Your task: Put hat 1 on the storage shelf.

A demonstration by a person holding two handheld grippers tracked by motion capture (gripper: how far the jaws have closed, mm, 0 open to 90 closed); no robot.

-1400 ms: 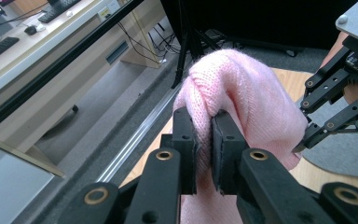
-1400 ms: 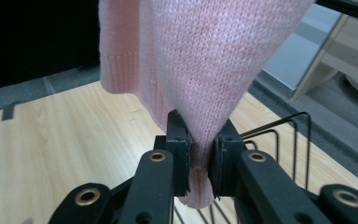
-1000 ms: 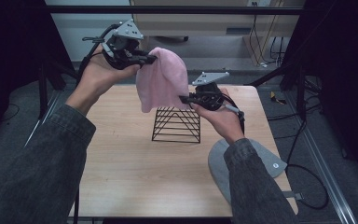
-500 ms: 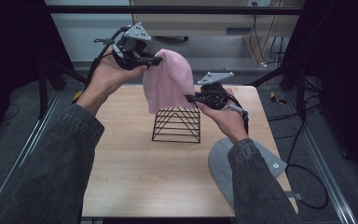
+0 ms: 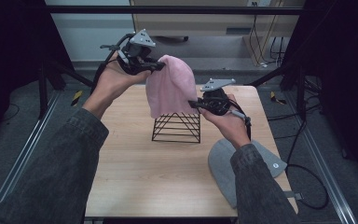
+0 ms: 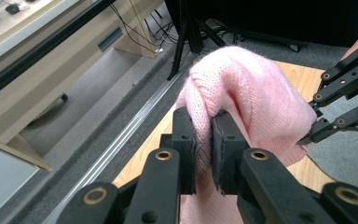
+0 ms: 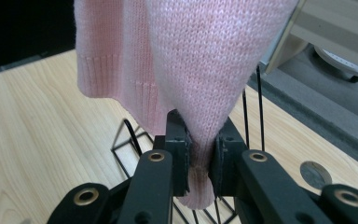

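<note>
Claws grip a pink knit hat [image 5: 170, 86] above the tabletop [image 5: 135, 168]: left claw [image 5: 161, 66] pinching its crown, right claw [image 5: 192, 103] clamped on its hem, wire rack [image 5: 177, 127] just below.

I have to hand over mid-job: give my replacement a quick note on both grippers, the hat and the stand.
Left gripper: shut on the pink knit hat, pinching its top, held high.
Right gripper: shut on the hat's lower edge, on the side nearer the person's right.
The hat hangs between them just above the black wire stand at mid-table; its hem is about level with the stand's peak.
A grey hat lies flat at the table's near right corner, under the right forearm.
Done: pink hat lifted and spread.
Left, probably: lower it over the stand, release both.
</note>
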